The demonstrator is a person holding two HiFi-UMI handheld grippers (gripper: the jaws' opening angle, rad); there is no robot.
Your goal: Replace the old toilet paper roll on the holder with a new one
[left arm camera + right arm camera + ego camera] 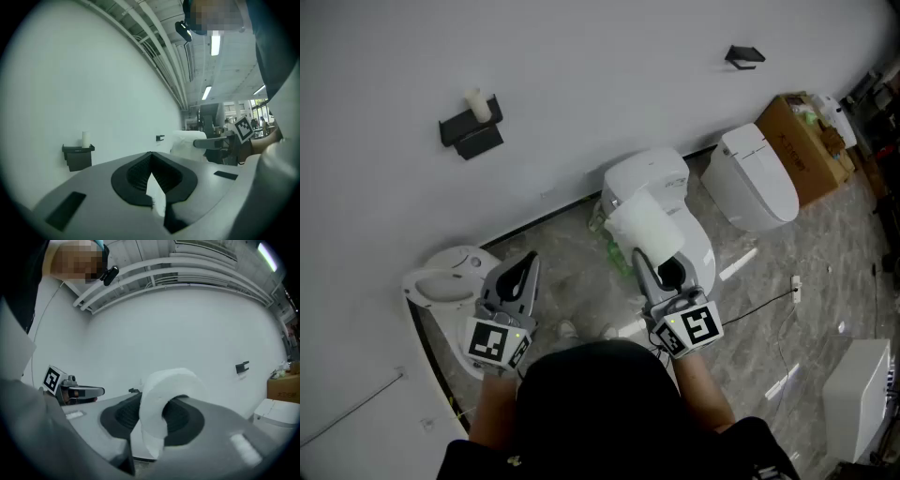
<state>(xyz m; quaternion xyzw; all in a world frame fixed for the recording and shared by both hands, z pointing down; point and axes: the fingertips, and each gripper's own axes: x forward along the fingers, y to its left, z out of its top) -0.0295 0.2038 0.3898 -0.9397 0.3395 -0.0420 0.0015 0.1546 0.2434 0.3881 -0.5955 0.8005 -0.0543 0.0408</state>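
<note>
The right gripper is clamped on the new roll, low centre of the head view, carrying it level toward the wall. Its core hole seems to face back along the jaws, so I judge its long axis runs roughly toward the wall. The left gripper has its jaws together and empty, probably kept free to clear the holder at upper left, where the old roll stands upright on top.

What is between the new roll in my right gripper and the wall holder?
Nothing visible stands between the new roll and the holder, but the old roll stands upright on top of it.
</note>
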